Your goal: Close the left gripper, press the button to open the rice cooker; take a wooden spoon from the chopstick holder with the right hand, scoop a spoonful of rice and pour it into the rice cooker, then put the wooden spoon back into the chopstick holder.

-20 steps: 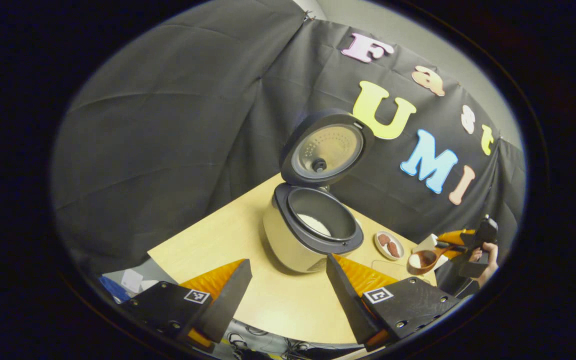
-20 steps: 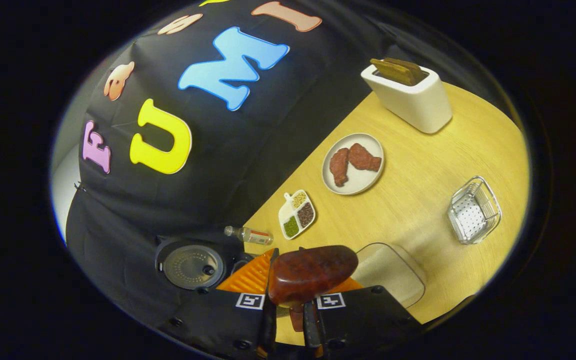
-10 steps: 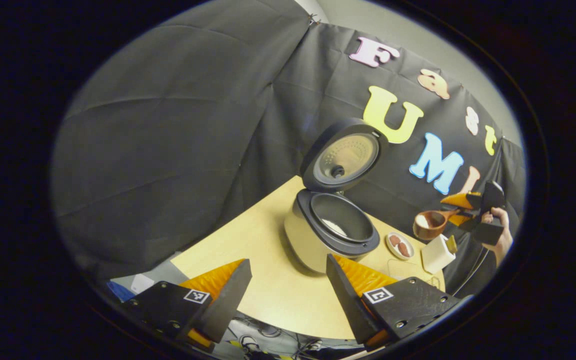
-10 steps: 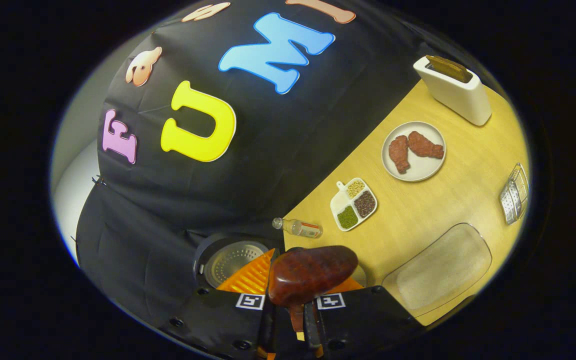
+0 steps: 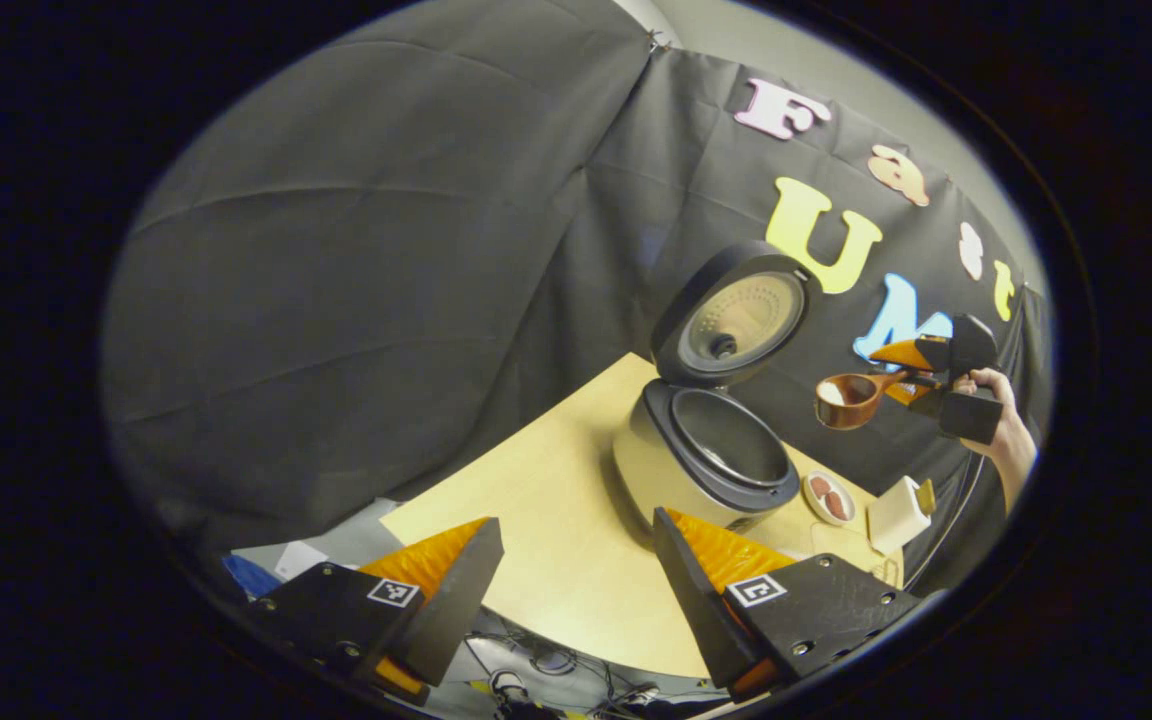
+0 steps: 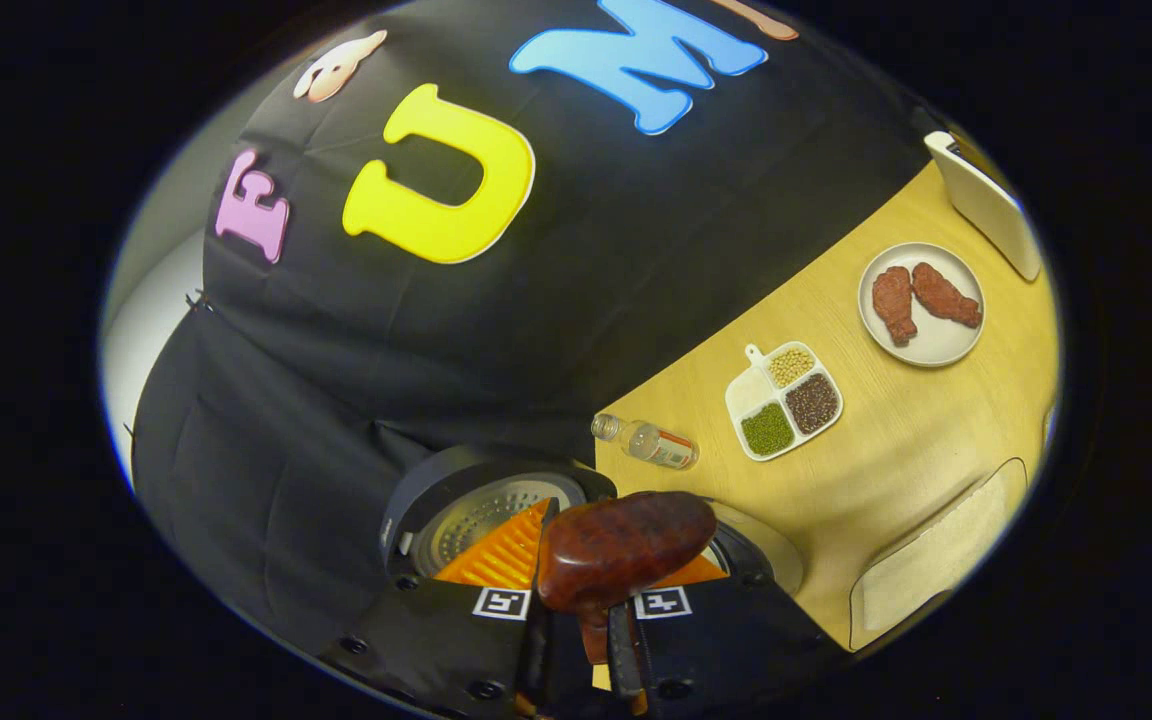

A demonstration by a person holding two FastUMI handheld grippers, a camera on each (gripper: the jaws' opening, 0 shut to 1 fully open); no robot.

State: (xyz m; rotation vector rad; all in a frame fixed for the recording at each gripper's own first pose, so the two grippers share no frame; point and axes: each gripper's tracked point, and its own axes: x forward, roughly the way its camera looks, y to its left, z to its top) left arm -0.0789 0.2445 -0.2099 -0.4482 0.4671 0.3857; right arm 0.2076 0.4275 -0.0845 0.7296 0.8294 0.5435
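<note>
No readable text; square black-and-white marker tags (image 5: pixel 395 592) on the gripper bodies, bottle (image 6: pixel 651 441) label illegible.

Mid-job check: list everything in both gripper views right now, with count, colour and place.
rice cooker: 1, pale body, dark lid up, on table.
wooden spoon: 1, brown, white rice inside, held above and right of the cooker.
table: 1, light wood.
plate: 1, white, two brown pieces on it.
divided dish: 1, white, green, dark and tan fills.
bottle: 1, clear, lying beside the cooker.
toaster: 1, white, far end.
left hand-held gripper: open, empty.
right hand-held gripper: shut on the spoon handle.
hand: 1, holding it.
</note>
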